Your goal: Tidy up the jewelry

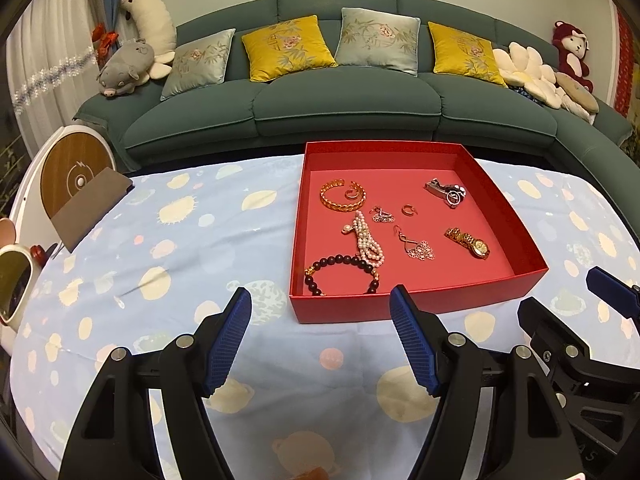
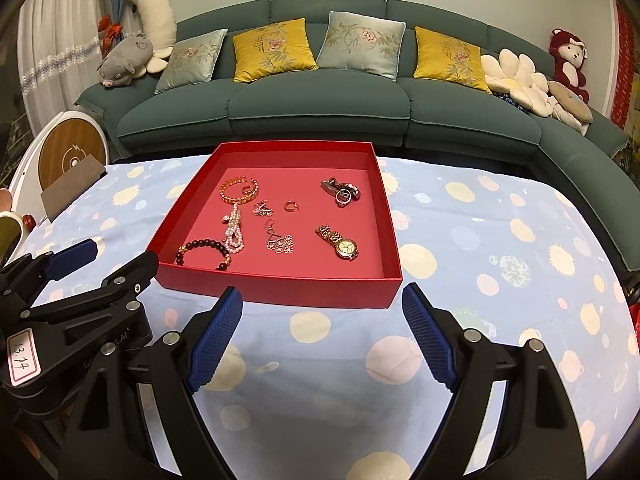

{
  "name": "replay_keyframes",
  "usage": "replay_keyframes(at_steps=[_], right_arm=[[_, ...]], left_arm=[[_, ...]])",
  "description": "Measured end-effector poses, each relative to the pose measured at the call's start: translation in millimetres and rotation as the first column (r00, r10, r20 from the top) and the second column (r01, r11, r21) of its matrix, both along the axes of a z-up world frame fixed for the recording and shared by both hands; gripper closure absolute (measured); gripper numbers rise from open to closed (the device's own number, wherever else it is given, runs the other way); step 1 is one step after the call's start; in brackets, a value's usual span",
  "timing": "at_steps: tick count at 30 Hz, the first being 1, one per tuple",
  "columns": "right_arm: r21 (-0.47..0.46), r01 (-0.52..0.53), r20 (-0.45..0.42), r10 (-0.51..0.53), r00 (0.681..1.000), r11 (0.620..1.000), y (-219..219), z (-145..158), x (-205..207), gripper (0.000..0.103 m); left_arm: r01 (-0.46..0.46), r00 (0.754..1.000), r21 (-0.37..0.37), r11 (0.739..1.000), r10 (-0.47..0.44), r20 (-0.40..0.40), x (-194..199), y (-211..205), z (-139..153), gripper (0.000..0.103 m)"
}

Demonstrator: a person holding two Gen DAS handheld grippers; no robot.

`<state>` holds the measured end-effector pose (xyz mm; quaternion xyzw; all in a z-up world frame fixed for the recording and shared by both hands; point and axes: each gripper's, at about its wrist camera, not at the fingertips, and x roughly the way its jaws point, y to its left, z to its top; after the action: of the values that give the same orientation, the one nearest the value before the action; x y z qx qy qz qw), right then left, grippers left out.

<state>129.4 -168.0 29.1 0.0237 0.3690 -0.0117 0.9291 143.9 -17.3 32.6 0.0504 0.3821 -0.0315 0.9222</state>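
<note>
A: Setting: a green sofa [image 1: 340, 108] with four cushions stands behind a table under a blue spotted cloth [image 1: 180, 240]. On the cloth sits a red tray [image 2: 280, 288], holding all the jewelry in view.

B: And the tools?

A: The left gripper [image 1: 320, 336] and right gripper [image 2: 320, 332] hover over the cloth just short of the tray's near wall, both with jaws spread wide and holding nothing.

B: Risks?

A: Probably three. The tray looks light, so a finger catching its wall could shove it. The pearl strand [image 2: 234, 232] touches the dark bead bracelet [image 2: 204, 252]; lifting one may drag the other. The small pieces lie flat and may slip from the ribbed pads.

B: The count?

A: Two watches, one gold [image 2: 338, 242], one dark [image 2: 342, 192]. Three bracelets, counting the gold cuff [image 2: 238, 192]. Two dangling earrings [image 2: 280, 240]. Two small rings or hoops, as far as I can tell; one [image 2: 291, 206] lies alone, the other sits inside the cuff.
</note>
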Motion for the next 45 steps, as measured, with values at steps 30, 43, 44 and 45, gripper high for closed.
replay_keyframes(at_steps=[30, 43, 44, 45], right_arm=[[-0.003, 0.004, 0.003, -0.004, 1.0, 1.0, -1.8, 1.4, 0.2, 0.023], [-0.004, 0.007, 0.005, -0.007, 1.0, 1.0, -2.2, 2.2, 0.0, 0.023], [-0.004, 0.008, 0.005, -0.008, 1.0, 1.0, -2.8, 3.1, -0.1, 0.023], [-0.005, 0.009, 0.005, -0.008, 1.0, 1.0, -3.3, 3.5, 0.2, 0.023]], left_arm=[[-0.018, 1.0, -0.002, 1.0, 0.018, 0.008, -1.5, -0.6, 1.7, 0.034], [-0.016, 1.0, 0.002, 1.0, 0.016, 0.018, -1.6, -2.3, 1.2, 0.033], [-0.016, 1.0, 0.003, 1.0, 0.016, 0.015, -1.3, -2.3, 1.2, 0.033], [-0.019, 1.0, 0.006, 1.0, 0.019, 0.012, -1.0, -2.3, 1.2, 0.034]])
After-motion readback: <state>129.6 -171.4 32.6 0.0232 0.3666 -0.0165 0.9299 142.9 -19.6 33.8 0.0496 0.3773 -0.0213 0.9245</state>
